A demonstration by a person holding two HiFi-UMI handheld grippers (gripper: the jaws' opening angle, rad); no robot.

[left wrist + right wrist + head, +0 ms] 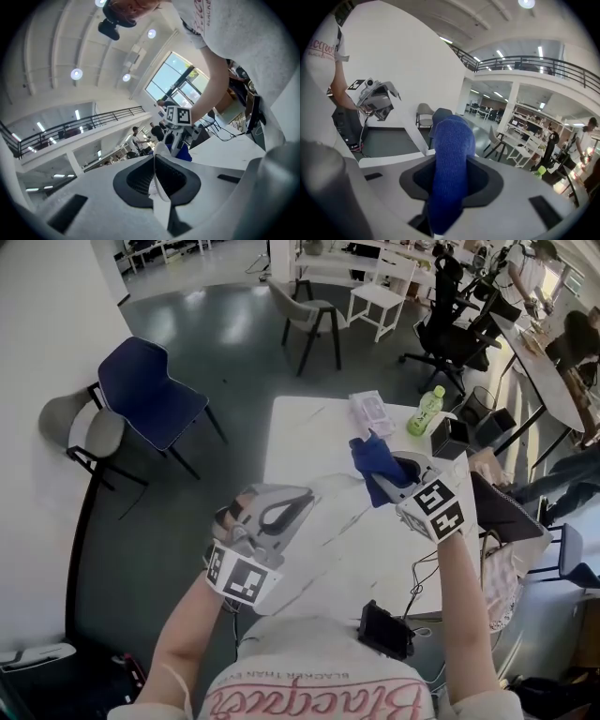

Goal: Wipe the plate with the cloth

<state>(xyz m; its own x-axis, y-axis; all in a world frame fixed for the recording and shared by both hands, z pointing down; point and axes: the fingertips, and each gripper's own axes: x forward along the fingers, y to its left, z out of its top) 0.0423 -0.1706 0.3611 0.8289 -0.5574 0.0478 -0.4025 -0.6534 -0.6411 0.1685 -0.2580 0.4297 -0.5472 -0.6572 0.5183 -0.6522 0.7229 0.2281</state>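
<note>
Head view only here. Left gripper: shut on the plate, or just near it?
Observer: Shut on it. In the left gripper view the left gripper has its jaws closed on the plate, whose thin white rim is seen edge-on.
Operator: Cloth properly gripped on the right?
Observer: Yes. In the right gripper view the blue cloth fills the gap between the jaws of the right gripper and bulges out ahead of them.
Operator: Cloth lined up with the plate?
Observer: Not in that view. The left gripper shows well off to the cloth's left, apart from it.
</note>
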